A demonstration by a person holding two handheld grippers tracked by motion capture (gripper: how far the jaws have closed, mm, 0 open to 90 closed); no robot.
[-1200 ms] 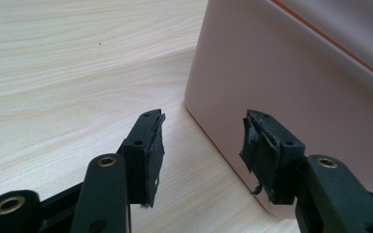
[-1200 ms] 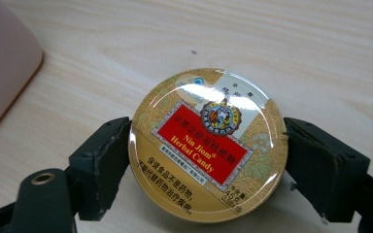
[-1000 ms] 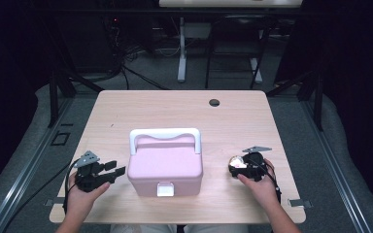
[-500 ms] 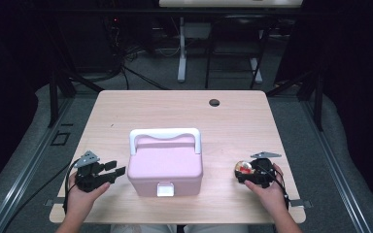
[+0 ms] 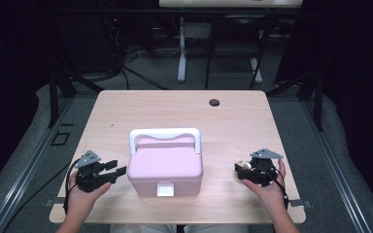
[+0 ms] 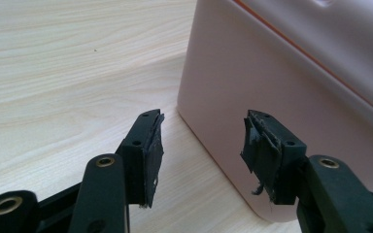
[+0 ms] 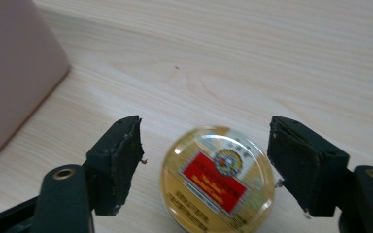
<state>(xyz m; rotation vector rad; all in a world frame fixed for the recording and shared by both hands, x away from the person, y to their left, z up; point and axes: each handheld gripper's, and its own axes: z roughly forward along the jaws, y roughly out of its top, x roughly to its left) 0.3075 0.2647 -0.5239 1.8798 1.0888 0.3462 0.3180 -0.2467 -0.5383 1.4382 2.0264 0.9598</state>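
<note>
Right gripper view — the right gripper (image 7: pixel 206 167) straddles a small round gold-lidded tin with a red label (image 7: pixel 218 182) on the light wooden tabletop (image 7: pixel 252 58); its fingers, having just narrowed, stand either side with gaps, not yet pinching. The pink plastic lidded box with white handle (image 5: pixel 165 162) lies to its left. The left gripper (image 6: pixel 201 150) waits spread beside that box.
</note>
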